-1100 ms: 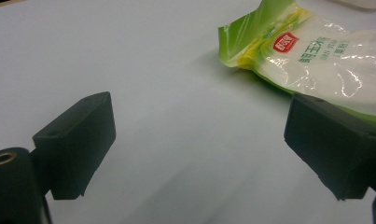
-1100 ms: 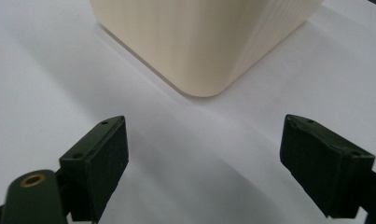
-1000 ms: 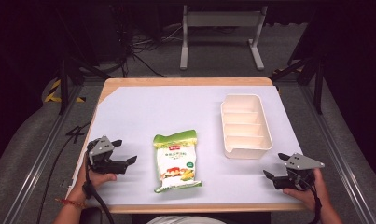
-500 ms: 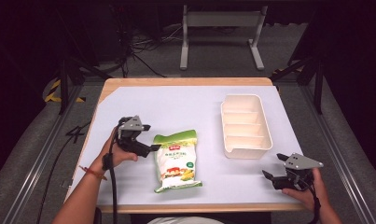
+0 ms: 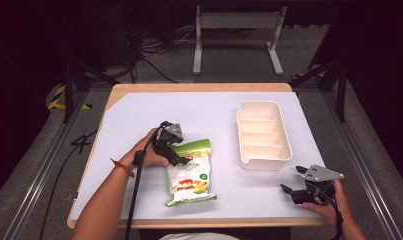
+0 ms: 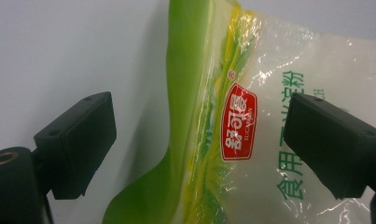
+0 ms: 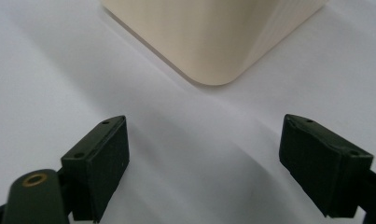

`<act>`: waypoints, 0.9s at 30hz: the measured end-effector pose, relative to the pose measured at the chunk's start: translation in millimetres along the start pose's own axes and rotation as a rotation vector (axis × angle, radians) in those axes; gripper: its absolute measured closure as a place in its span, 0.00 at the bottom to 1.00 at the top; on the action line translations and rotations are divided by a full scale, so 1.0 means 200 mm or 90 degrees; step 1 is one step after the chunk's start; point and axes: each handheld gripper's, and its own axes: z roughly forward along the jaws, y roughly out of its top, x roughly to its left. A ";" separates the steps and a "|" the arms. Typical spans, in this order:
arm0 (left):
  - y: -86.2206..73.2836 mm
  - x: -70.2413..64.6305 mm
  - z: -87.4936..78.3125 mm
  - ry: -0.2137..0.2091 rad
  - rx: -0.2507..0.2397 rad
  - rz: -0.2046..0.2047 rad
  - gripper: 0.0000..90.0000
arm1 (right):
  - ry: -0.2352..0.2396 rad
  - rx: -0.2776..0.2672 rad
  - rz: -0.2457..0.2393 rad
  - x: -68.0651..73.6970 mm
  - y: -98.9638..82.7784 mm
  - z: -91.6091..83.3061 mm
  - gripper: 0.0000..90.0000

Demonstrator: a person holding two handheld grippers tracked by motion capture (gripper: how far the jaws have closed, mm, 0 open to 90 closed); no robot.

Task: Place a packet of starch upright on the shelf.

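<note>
While my left gripper [image 5: 176,150] straddles the starch bag [image 5: 190,174]'s green top edge with jaws wide, I'd close squarely on that seal, leaving my right gripper [image 5: 295,189] spread and empty beside the divided tray [image 5: 263,162].

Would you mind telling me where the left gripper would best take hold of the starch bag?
Probably the green top seal of the starch bag, approached from the bag's far-left corner where the left gripper hovers. That edge is flat, thin and lifted slightly off the table, and the open jaws straddle it in the left gripper view.
</note>
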 end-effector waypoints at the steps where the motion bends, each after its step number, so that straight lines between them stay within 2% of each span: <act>1: 0.00 0.00 0.01 -0.008 0.004 -0.003 0.12 | 0.004 0.001 0.003 0.00 0.00 0.00 0.17; 3: 0.00 0.00 0.01 -0.014 0.006 -0.009 0.13 | 0.005 0.001 0.003 0.00 0.00 0.00 0.17; 4: 0.00 -0.01 0.01 -0.018 0.003 -0.002 0.13 | 0.006 0.003 0.004 0.00 0.00 0.00 0.17; 6: 0.01 -0.02 0.01 -0.046 0.005 0.013 0.25 | 0.009 0.004 0.005 -0.01 0.00 0.00 0.17; 7: 0.02 -0.03 0.02 -0.073 0.013 0.018 0.27 | 0.010 0.004 0.006 -0.01 0.00 0.00 0.17; 8: 0.03 -0.04 0.03 -0.086 0.018 0.028 0.31 | 0.011 0.004 0.006 -0.01 0.00 0.00 0.17; 10: 0.04 -0.05 0.03 -0.091 0.025 0.027 0.36 | 0.012 0.005 0.008 -0.01 0.00 0.00 0.17; 11: 0.04 -0.05 0.03 -0.096 0.026 0.036 0.36 | 0.013 0.004 0.009 -0.01 0.00 0.00 0.17; 13: 0.04 -0.06 0.03 -0.100 0.034 0.043 0.43 | 0.014 0.004 0.009 -0.01 0.00 0.01 0.17; 14: 0.05 -0.07 0.03 -0.097 0.041 0.045 0.48 | 0.014 0.004 0.009 -0.01 0.00 0.01 0.17; 17: 0.06 -0.09 0.03 -0.058 0.061 0.064 0.74 | 0.017 0.005 0.016 -0.01 0.00 0.01 0.18; 18: 0.07 -0.11 0.03 -0.046 0.067 0.067 0.78 | 0.016 0.005 0.017 -0.02 0.00 0.01 0.18; 19: 0.07 -0.12 0.03 -0.033 0.065 0.069 0.81 | 0.016 0.005 0.017 -0.01 0.00 0.01 0.18; 21: 0.06 -0.13 0.03 -0.027 0.059 0.058 0.87 | 0.014 0.005 0.011 -0.01 0.00 0.00 0.18; 22: 0.05 -0.13 0.02 -0.017 0.040 0.057 0.90 | 0.013 0.005 0.009 -0.01 0.00 0.00 0.18; 23: 0.05 -0.13 0.02 -0.017 0.040 0.057 0.93 | 0.013 0.005 0.009 -0.01 0.00 0.00 0.18; 24: 0.04 -0.15 0.01 -0.002 0.028 0.060 0.96 | 0.014 0.005 0.009 -0.01 0.00 0.00 0.17; 25: 0.03 -0.17 0.01 0.012 0.023 0.067 0.97 | 0.014 0.005 0.009 -0.01 0.00 0.00 0.17; 27: 0.03 -0.18 0.01 0.022 0.023 0.065 0.97 | 0.014 0.005 0.009 -0.01 0.00 0.00 0.17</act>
